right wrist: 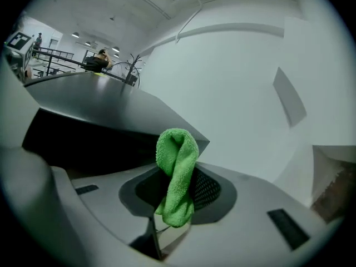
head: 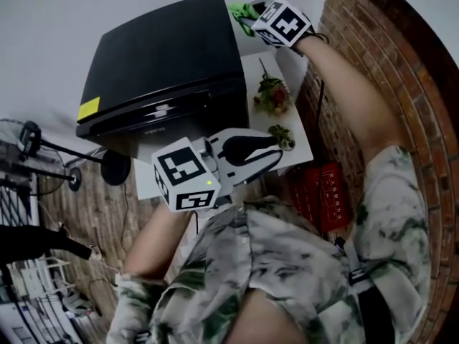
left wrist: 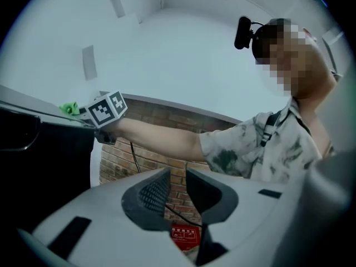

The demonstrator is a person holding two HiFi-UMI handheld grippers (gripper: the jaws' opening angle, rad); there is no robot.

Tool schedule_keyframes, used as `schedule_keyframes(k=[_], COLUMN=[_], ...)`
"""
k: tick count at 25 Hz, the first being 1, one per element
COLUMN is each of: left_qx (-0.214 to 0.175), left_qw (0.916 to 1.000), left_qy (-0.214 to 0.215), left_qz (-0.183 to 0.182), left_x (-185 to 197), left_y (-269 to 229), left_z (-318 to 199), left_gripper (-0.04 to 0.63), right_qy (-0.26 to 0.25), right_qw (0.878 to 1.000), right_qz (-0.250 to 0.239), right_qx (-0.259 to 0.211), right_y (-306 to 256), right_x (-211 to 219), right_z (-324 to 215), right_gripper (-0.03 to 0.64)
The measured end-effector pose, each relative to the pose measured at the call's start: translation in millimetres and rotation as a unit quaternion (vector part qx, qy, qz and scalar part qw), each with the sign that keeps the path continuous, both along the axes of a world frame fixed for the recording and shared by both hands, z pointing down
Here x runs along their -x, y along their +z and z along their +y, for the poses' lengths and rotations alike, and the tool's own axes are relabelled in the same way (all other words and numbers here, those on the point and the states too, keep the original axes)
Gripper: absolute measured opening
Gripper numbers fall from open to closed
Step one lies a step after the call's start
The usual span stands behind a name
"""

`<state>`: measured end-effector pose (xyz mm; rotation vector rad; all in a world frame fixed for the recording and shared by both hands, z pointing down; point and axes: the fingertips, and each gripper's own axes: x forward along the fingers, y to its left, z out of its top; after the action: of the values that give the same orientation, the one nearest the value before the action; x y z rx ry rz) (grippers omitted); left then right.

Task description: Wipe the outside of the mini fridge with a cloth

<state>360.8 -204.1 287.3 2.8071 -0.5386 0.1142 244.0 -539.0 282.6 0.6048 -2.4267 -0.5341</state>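
Jaws of the right gripper [right wrist: 177,189] are pinched on a green cloth [right wrist: 177,163]. The cloth is folded over itself and rises as a loop above them in the right gripper view. In the head view this gripper [head: 252,14] sits at the upper middle of the frame. There the cloth [head: 244,10] is just at the far right corner of the black mini fridge [head: 165,56]. I cannot tell whether the cloth touches it. In the right gripper view the fridge's dark top [right wrist: 94,107] stretches away toward the upper left.

The left gripper [head: 274,149] hangs low in the middle of the head view, in front of the fridge and pointing toward the right of the frame. In its own view its jaws stand slightly spread with nothing between them [left wrist: 178,189]. Through the gap show a brick wall [left wrist: 144,160] and a red box [left wrist: 183,235].

The fridge stands on a white surface [head: 262,124], with a yellow label [head: 89,108] at its lower left corner. Two small bunches of flowers [head: 273,95] lie on the surface to the fridge's right.
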Motion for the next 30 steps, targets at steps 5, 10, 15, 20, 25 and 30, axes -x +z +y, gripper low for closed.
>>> schedule_keyframes(k=[5,10,15,20,25,30], left_qx=[0.01,0.021,0.031,0.04,0.048,0.055], left_qw=[0.9996,0.999,0.9979,0.9966,0.9952,0.9938], left_qy=[-0.026,-0.04,-0.056,-0.07,-0.085,-0.095], left_qz=[-0.003,-0.004,-0.01,-0.015,-0.011,-0.016], left_x=[1,1,8,15,20,19], left_y=[4,10,16,19,22,29], left_z=[-6,-9,-7,-3,-1,4], left_gripper=[0.095,0.095,0.095,0.095,0.095,0.095], right_qy=[-0.022,-0.03,-0.035,-0.034,-0.034,-0.034], right_qw=[1.0,0.999,0.998,0.998,0.996,0.993], right_qz=[0.009,0.025,0.032,0.039,0.062,0.086], right_qx=[0.007,0.022,0.035,0.041,0.054,0.069], right_y=[37,77,117,152,193,232], right_x=[14,15,17,16,15,9], right_z=[0,3,8,9,14,24], right_gripper=[0.12,0.12,0.12,0.12,0.12,0.12])
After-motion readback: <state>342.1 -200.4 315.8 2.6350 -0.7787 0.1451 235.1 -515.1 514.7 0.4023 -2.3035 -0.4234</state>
